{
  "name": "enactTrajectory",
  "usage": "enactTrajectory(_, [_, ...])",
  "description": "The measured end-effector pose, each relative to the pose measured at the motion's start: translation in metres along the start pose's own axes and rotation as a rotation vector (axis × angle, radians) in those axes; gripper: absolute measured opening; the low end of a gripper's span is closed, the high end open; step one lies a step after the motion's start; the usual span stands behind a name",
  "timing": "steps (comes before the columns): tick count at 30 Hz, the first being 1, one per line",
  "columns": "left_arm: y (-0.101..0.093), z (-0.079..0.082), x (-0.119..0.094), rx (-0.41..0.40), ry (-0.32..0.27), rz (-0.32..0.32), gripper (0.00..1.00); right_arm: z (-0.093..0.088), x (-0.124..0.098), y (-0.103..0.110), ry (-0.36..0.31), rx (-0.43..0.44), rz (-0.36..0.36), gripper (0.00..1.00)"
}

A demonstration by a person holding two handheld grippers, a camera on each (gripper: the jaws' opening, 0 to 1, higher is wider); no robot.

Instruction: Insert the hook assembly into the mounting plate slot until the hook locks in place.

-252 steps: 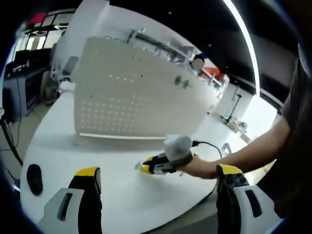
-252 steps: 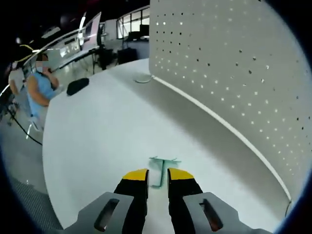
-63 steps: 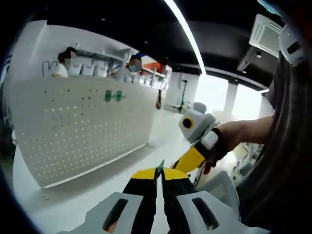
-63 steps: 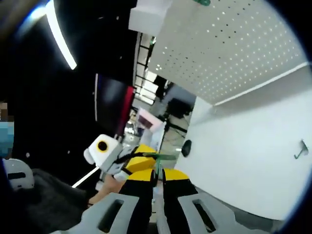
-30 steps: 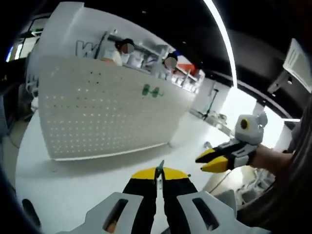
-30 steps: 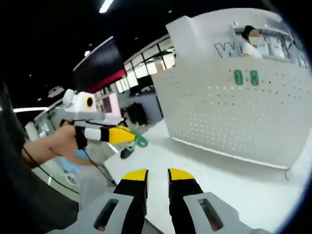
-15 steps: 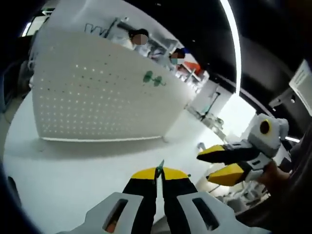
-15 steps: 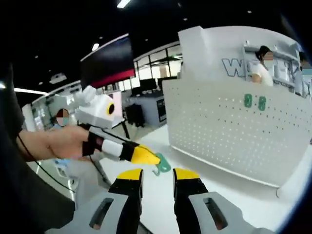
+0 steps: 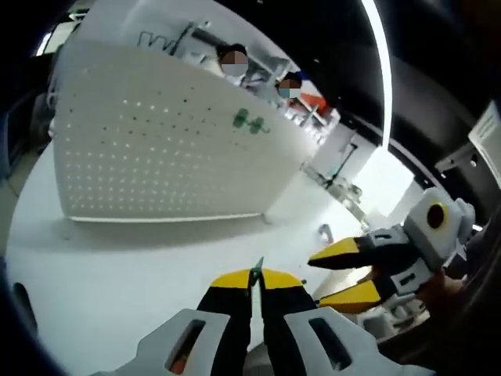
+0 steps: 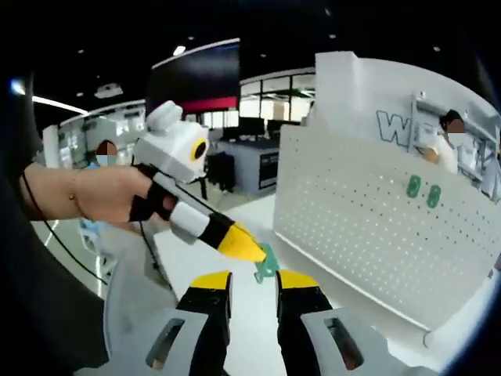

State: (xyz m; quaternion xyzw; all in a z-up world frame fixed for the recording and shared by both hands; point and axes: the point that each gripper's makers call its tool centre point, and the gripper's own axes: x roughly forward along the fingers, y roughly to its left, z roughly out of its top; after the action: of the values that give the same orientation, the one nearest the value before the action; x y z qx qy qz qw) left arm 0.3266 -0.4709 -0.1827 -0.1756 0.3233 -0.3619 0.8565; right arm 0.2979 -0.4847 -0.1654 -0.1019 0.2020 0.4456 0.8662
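Pinching a small green plastic hook [image 10: 264, 264] between its pressed-together yellow tips, the left gripper [image 9: 255, 280] is held above the white bench [image 9: 117, 274], in front of the white perforated mounting plate [image 9: 149, 149]. The right gripper [image 10: 252, 283] has its jaws spread apart, just beside the hook. Two green hooks [image 9: 249, 121] already sit high on the plate.
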Motion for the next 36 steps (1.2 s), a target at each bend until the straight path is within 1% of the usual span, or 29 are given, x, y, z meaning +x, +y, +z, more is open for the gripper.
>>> enactTrajectory(6, [-0.007,-0.005,0.001,-0.033,0.029,-0.023,0.02,-0.003,0.006,0.001,0.023,-0.071,-0.006,0.20])
enactTrajectory(8, [-0.008,-0.006,0.001,-0.039,0.033,-0.028,0.02,-0.004,0.007,0.001,0.032,-0.104,-0.010,0.19])
enactTrajectory(10, [-0.007,-0.008,0.002,-0.062,0.035,-0.035,0.02,-0.007,0.010,0.001,0.045,-0.133,-0.011,0.18])
enactTrajectory(12, [-0.008,-0.009,0.002,-0.087,0.031,-0.044,0.02,-0.011,0.012,0.000,0.058,-0.131,-0.006,0.17])
enactTrajectory(14, [-0.009,-0.010,0.001,-0.096,0.032,-0.047,0.02,-0.015,0.012,0.002,0.063,-0.084,0.019,0.15])
enactTrajectory(15, [-0.010,-0.011,0.001,-0.094,0.035,-0.045,0.02,-0.015,0.012,0.002,0.060,-0.081,0.019,0.15])
enactTrajectory(17, [-0.010,-0.013,0.002,-0.089,0.044,-0.043,0.02,-0.014,0.012,0.002,0.057,-0.094,0.013,0.15])
enactTrajectory(19, [-0.011,-0.015,0.002,-0.098,0.049,-0.046,0.02,-0.016,0.015,0.002,0.068,-0.113,0.014,0.14])
enactTrajectory(22, [-0.013,-0.016,0.002,-0.107,0.054,-0.053,0.02,-0.017,0.017,0.003,0.076,-0.120,0.019,0.13])
enactTrajectory(26, [-0.013,-0.017,0.002,-0.117,0.058,-0.055,0.02,-0.017,0.017,0.000,0.074,-0.141,0.007,0.08])
enactTrajectory(28, [-0.013,-0.017,0.002,-0.124,0.061,-0.056,0.02,-0.017,0.018,0.000,0.077,-0.148,0.005,0.07])
enactTrajectory(30, [-0.013,-0.018,0.003,-0.129,0.066,-0.056,0.02,-0.018,0.018,0.000,0.082,-0.174,-0.005,0.07])
enactTrajectory(33, [-0.013,-0.019,0.004,-0.131,0.075,-0.058,0.02,-0.019,0.017,-0.002,0.096,-0.236,-0.026,0.03])
enactTrajectory(36, [-0.014,-0.022,0.005,-0.136,0.082,-0.061,0.02,-0.021,0.017,-0.002,0.108,-0.248,-0.026,0.01])
